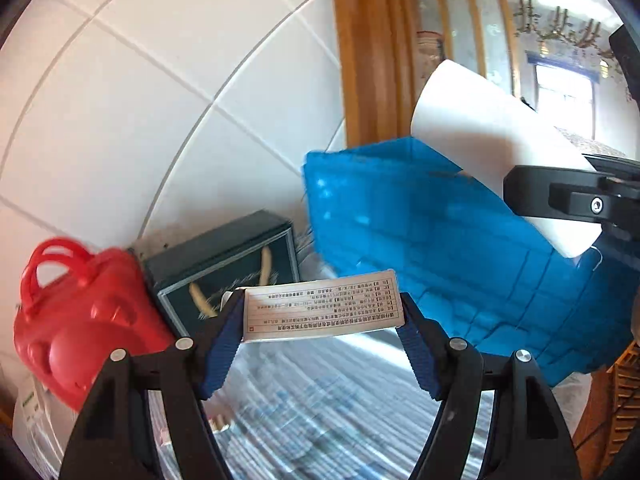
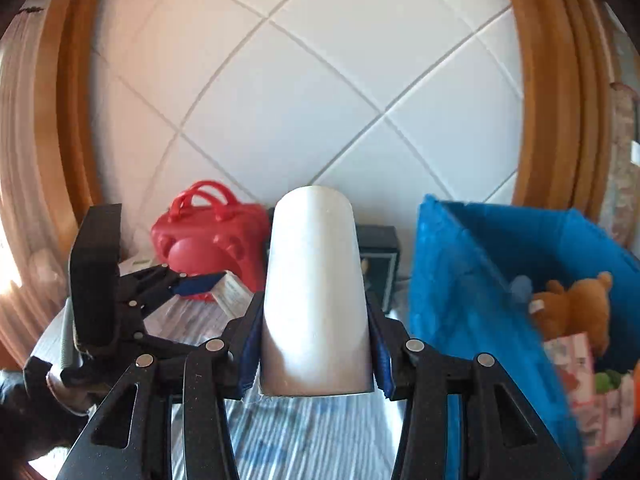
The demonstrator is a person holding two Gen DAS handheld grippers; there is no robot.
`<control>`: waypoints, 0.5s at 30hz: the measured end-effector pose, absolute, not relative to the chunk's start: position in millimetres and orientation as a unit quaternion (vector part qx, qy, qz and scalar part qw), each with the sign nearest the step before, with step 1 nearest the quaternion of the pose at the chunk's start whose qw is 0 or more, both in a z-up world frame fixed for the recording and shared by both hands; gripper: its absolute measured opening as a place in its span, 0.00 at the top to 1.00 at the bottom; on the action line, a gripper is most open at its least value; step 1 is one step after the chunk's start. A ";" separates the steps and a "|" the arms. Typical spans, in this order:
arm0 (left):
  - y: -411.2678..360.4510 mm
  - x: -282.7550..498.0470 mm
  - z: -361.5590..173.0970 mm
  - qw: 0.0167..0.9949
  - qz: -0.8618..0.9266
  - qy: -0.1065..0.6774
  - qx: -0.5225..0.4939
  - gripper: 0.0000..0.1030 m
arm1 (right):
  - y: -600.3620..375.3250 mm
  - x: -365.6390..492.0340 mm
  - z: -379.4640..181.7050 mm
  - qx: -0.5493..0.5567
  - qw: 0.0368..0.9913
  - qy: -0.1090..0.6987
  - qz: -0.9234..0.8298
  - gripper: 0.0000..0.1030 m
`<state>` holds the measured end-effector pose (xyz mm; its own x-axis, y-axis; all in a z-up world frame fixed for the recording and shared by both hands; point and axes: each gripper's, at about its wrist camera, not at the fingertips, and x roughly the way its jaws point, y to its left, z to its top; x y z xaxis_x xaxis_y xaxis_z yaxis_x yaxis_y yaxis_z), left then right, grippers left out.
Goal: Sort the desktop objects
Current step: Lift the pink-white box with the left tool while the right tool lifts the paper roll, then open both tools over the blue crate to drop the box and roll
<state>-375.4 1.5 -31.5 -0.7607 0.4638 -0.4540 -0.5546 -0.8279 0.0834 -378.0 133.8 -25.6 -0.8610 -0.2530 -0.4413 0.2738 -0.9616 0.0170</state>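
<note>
Left wrist view: the left gripper point(image 1: 322, 320) clamps a small flat box point(image 1: 322, 306) between its blue pads point(image 1: 222, 340), its printed label of dense small characters too fine to read; a red plastic handbag-shaped case point(image 1: 80, 320) sits to its left, a dark green framed box point(image 1: 228, 264) just behind it. The right gripper point(image 2: 316, 344) squeezes a plain white cylinder point(image 2: 316, 288), with a blue fabric bin point(image 2: 480, 280) to its right holding a brown teddy bear point(image 2: 576, 308).

Glossy red plastic bag point(image 2: 208, 236), blue woven-cloth bin point(image 2: 480, 280), matt white cyl. point(image 2: 316, 292).
</note>
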 end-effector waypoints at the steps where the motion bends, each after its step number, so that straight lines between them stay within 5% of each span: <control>1: 18.5 -370.2 -20.5 0.286 0.930 0.113 -0.202 0.30 | 144.7 -364.8 -15.4 0.214 0.119 0.021 -0.969 0.56; 15: 210.3 -350.6 68.7 0.352 0.915 0.121 -0.154 0.29 | 305.9 -302.1 51.8 0.155 -0.101 -0.009 -0.983 0.56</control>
<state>-350.6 210.3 68.7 -0.7042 0.6075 -0.3676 -0.6821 -0.7225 0.1129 -302.1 305.9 51.8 -0.9313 0.1955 -0.3073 -0.2009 -0.9795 -0.0142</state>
